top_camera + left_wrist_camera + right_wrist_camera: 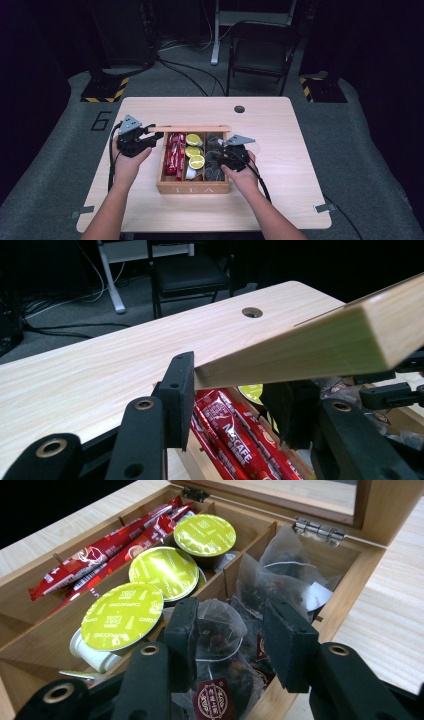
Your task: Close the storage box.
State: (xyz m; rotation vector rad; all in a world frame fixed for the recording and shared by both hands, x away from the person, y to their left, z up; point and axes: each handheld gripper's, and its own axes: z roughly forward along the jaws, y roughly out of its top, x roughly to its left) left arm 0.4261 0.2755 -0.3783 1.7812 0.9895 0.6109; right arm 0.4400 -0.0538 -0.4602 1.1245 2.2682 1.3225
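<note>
The tea bag (pixel 220 630), a clear pyramid sachet, lies in the lower middle of the right gripper view, in the right-hand compartment of the wooden tea box (pixel 192 189), which sits at the centre of the high view on the worktop (pixel 280 125). The right hand-held gripper (pixel 235 640) has its jaws set either side of that sachet; they look parted, with the pads not pressing on it, so I judge this a reach, not yet a grasp. The sachets are heaped loosely, and I cannot count them.

The lid (pixel 320 340) is propped open so the compartments stay reachable: the left hand-held gripper (pixel 235 390) sits at its free edge, in the lower centre of the left gripper view, with one jaw against the wood. Whether it is truly clenched on the lid I cannot tell.

The box has three compartments. The middle one holds three green-topped capsules (pixel 165 572); the left one holds red stick packets (pixel 110 545), at least three.
</note>
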